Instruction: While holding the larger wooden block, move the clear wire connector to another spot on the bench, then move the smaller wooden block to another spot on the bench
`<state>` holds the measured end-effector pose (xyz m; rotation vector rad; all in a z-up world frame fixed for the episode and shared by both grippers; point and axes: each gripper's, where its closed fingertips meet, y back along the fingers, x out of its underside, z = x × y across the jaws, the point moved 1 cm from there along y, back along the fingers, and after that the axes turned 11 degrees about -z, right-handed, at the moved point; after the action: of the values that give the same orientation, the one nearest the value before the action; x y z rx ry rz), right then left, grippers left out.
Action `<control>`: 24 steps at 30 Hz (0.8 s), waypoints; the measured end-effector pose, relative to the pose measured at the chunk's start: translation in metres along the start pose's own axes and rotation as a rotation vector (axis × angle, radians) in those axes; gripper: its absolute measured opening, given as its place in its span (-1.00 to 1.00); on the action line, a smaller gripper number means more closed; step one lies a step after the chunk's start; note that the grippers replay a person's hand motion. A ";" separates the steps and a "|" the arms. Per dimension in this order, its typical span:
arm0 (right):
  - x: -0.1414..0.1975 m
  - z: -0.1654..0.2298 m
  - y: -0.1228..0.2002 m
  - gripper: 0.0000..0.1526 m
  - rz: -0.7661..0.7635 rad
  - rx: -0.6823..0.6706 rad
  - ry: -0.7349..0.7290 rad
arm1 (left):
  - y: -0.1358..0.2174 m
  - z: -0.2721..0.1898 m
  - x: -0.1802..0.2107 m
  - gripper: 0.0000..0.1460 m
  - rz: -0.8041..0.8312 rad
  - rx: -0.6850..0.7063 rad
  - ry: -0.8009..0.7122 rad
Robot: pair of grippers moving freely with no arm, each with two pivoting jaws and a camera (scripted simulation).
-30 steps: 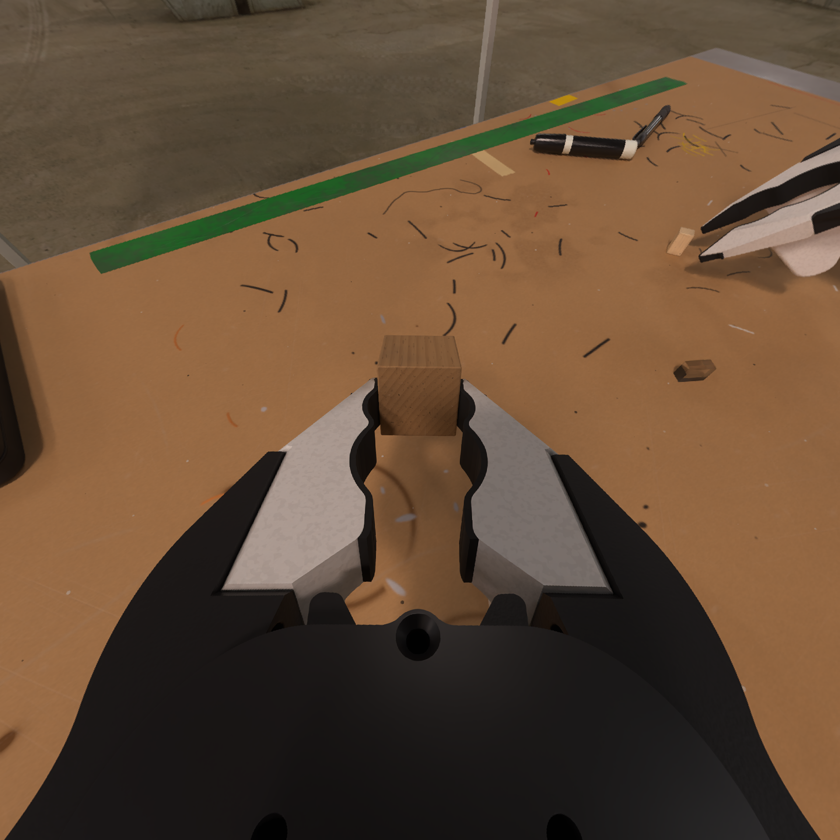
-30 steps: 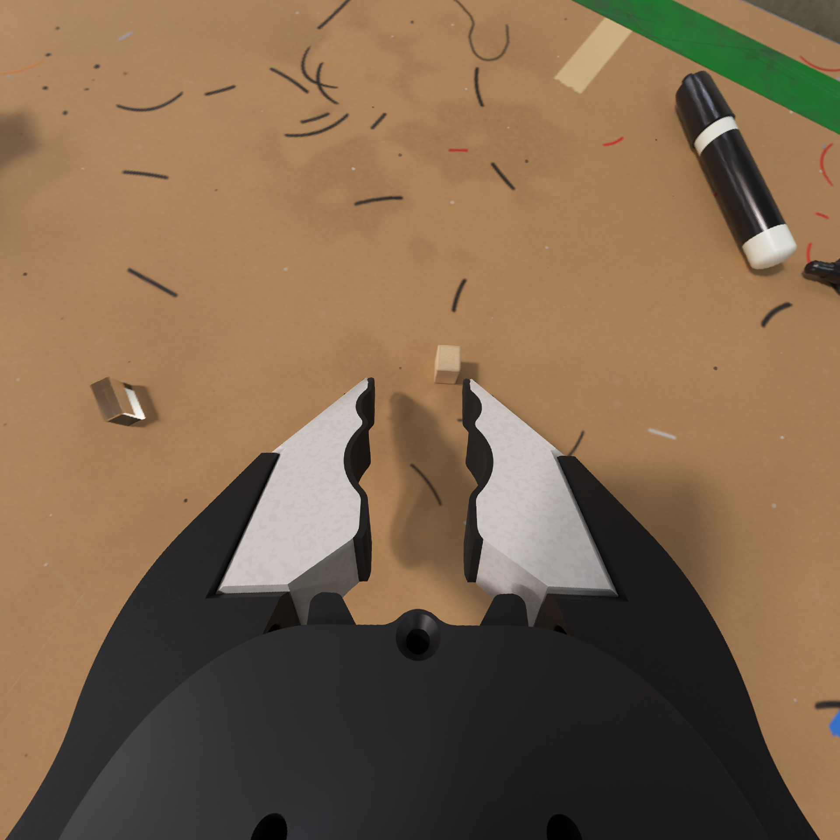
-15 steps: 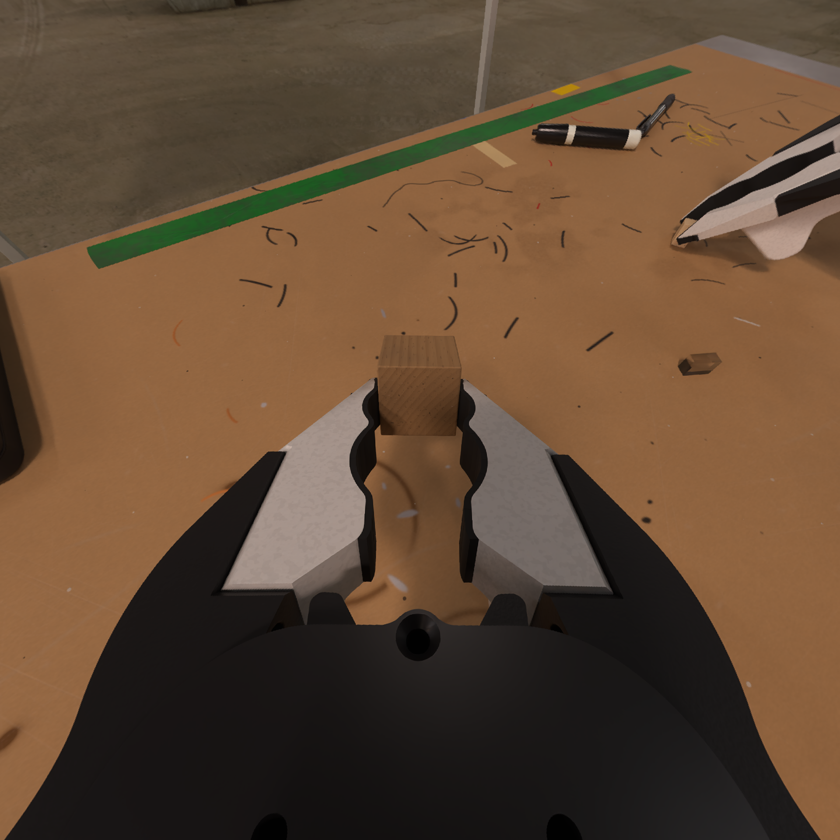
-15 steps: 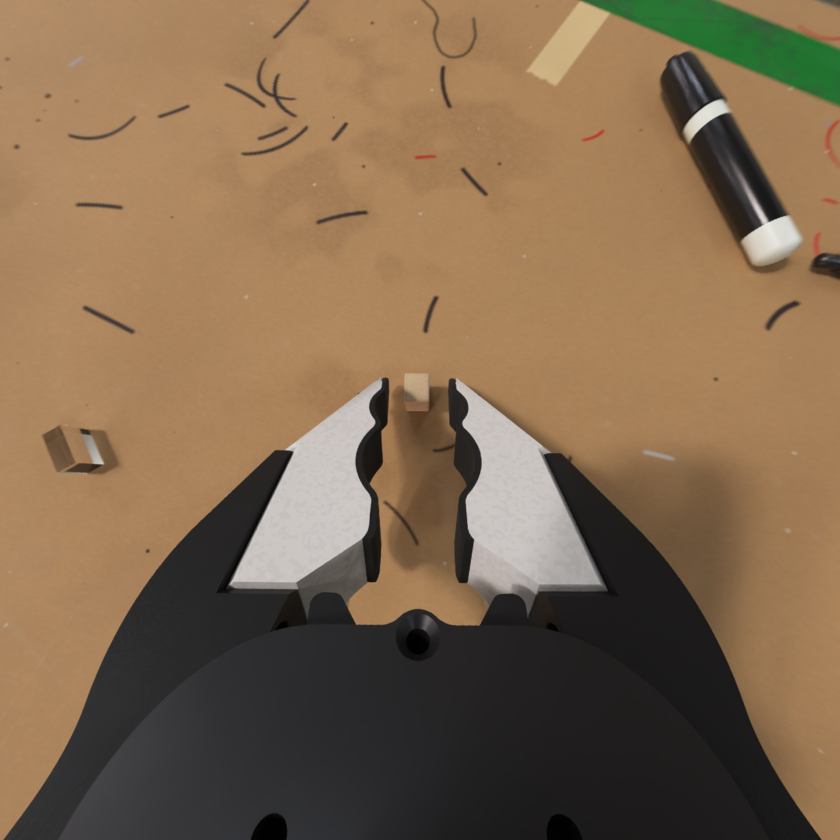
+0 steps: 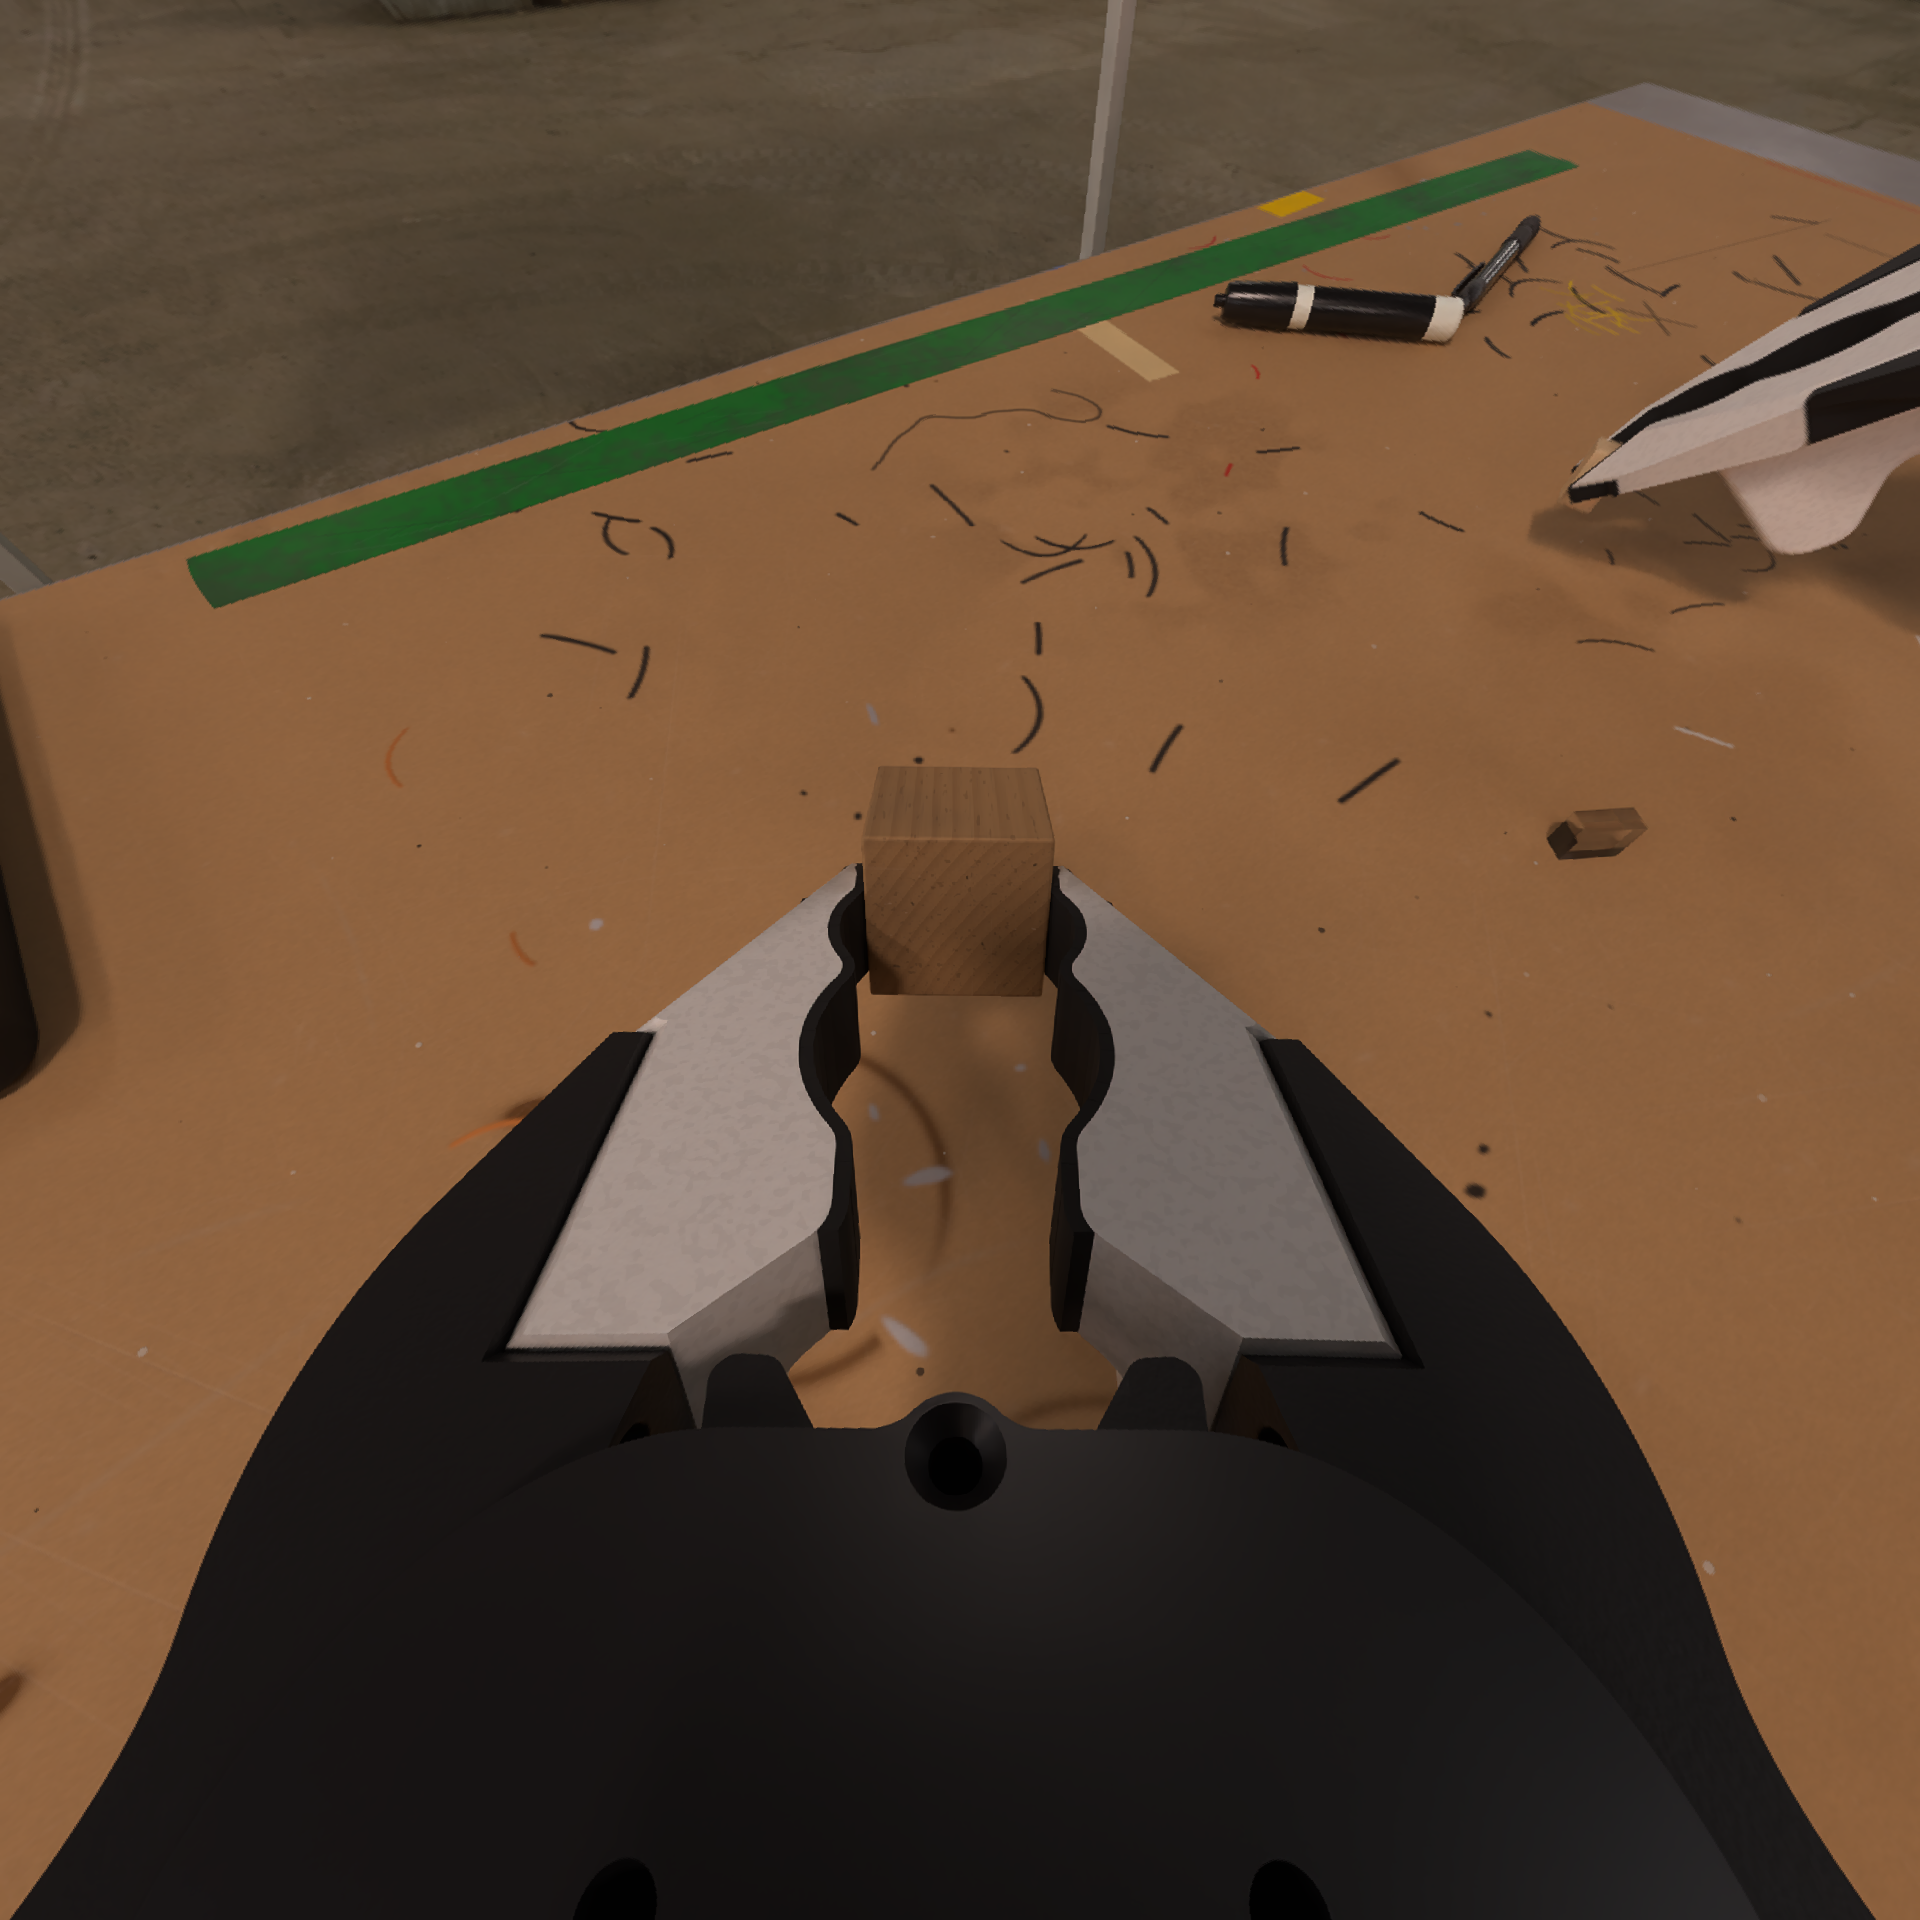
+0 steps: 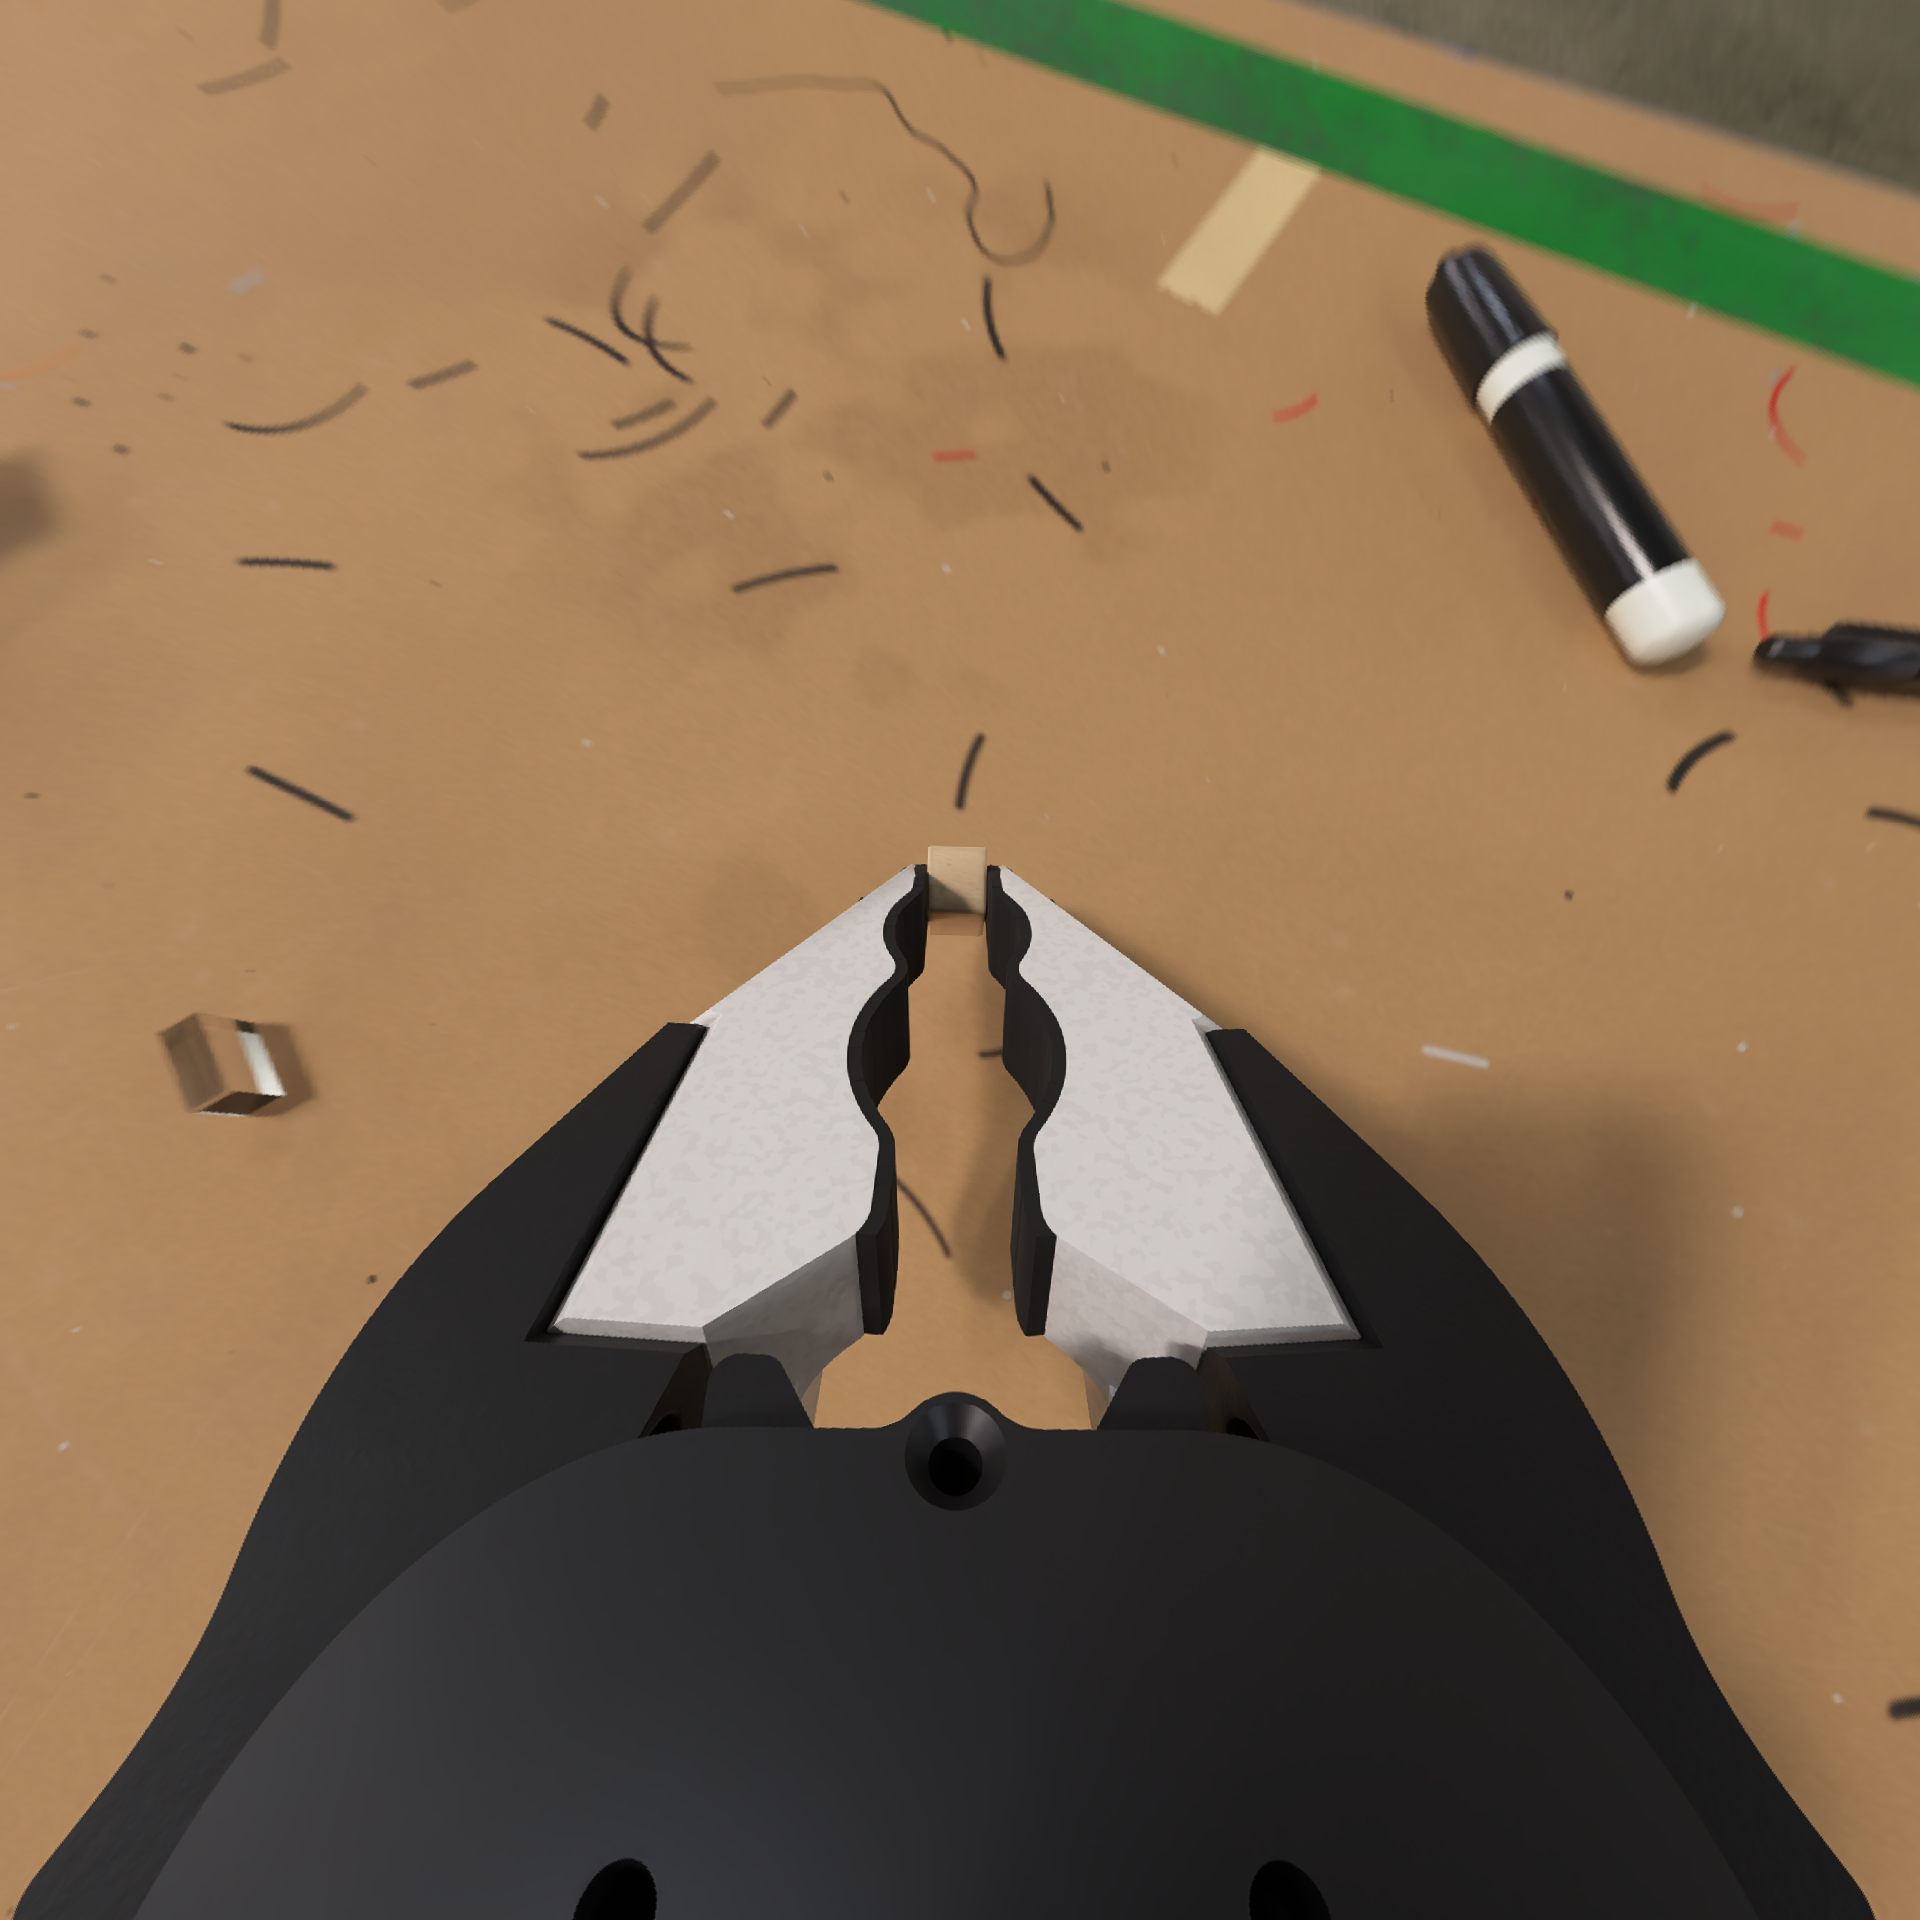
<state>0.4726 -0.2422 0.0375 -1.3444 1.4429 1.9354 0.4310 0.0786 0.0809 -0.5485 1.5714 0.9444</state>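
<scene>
a: left tool (image 5: 956,914) — status?

b: clamped on the larger wooden block (image 5: 954,883). both fingertips bear on its side faces, and the block sits at the very tips, carried above the bench (image 5: 416,1039). grip looks square, no tilt seen.

a: right tool (image 6: 956,899)?

b: nearly together, with the smaller wooden block (image 6: 956,878) pinched between the tips. the block looks about as wide as the gap, so both pads appear to touch it. from these views i cannot tell whether it is lifted or resting on the bench.

a: the relation the next move turns on?

b: the smaller block lies dead ahead of the right tool, on its centre line, at the far end of the fingers. it has no long axis worth noting. the right tool is plainly the one on it — the left tool is well apart, on the left of the scene.

a: the clear wire connector?

b: lying on the bench, near left of the right tool (image 6: 231,1065), free of both tools. in the left wrist view it sits to the right (image 5: 1595,831), nearer than the right tool there (image 5: 1600,483).

a: obstacles?

b: a black marker (image 6: 1569,452) at far right beside the green tape strip (image 6: 1455,156). in my judgement the open bench to the far left is the safer placing spot.

a: risk?

b: the hold is at the fingertips only, so i judge a quick swing could drop the piece.
</scene>
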 end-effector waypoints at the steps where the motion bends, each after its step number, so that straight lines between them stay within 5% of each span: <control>1: -0.006 0.004 0.003 -0.87 -0.021 -0.009 0.015 | 0.000 0.000 0.000 -0.56 -0.002 0.000 0.002; 5: -0.019 0.061 0.020 -0.87 -0.067 -0.289 0.076 | 0.000 0.000 -0.002 -0.56 -0.007 -0.001 -0.001; 9: 0.006 0.126 0.035 -0.87 0.034 -0.578 0.176 | 0.001 -0.001 -0.002 -0.56 -0.010 -0.004 -0.007; 14: 0.036 0.145 0.035 -0.87 0.161 -0.609 0.269 | 0.001 -0.002 -0.003 -0.56 -0.015 -0.005 -0.010; 24: 0.044 0.144 0.030 -0.87 0.194 -0.574 0.311 | 0.002 0.001 -0.006 -0.56 -0.024 -0.015 -0.002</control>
<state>0.3625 -0.1369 0.0181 -1.8813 1.2227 2.4798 0.4313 0.0796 0.0868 -0.5756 1.5535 0.9390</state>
